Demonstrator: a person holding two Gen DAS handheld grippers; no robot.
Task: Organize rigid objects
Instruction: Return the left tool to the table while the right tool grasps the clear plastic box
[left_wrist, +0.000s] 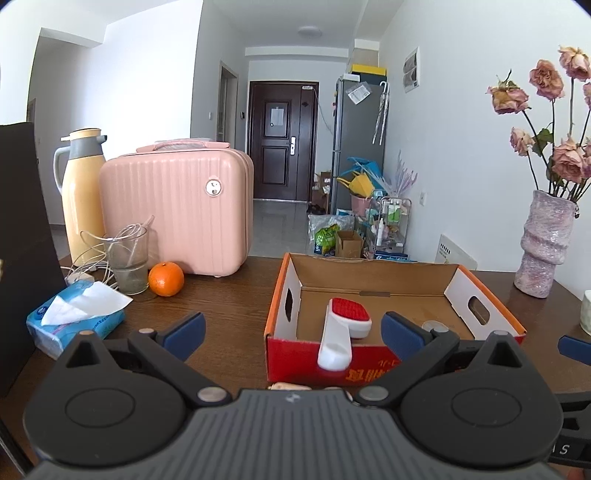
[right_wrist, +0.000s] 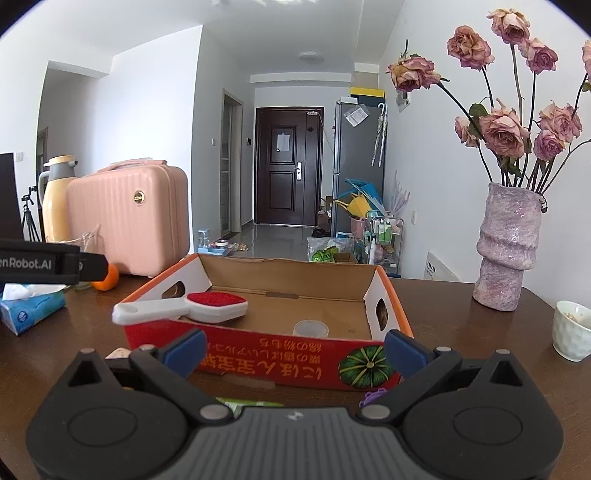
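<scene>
An open cardboard box (left_wrist: 373, 275) (right_wrist: 295, 271) with red and orange outer walls stands on the dark wooden table. A white brush with a red pad (left_wrist: 345, 323) (right_wrist: 207, 304) lies in it, handle resting over the near wall. A small round lid (right_wrist: 311, 328) (left_wrist: 434, 325) lies on the box floor. My left gripper (left_wrist: 293, 330) is open in front of the box, nothing between its fingers. My right gripper (right_wrist: 293, 349) is open before the box's near wall, also holding nothing. Small items show under each gripper, mostly hidden.
A pink case (left_wrist: 177, 206), yellow thermos (left_wrist: 81, 192), glass (left_wrist: 127, 258), orange (left_wrist: 166, 278) and tissue pack (left_wrist: 74, 321) stand left. A pink vase of dried roses (right_wrist: 508, 251) and a white cup (right_wrist: 572, 328) stand right. The left gripper's body (right_wrist: 44, 262) enters the right wrist view.
</scene>
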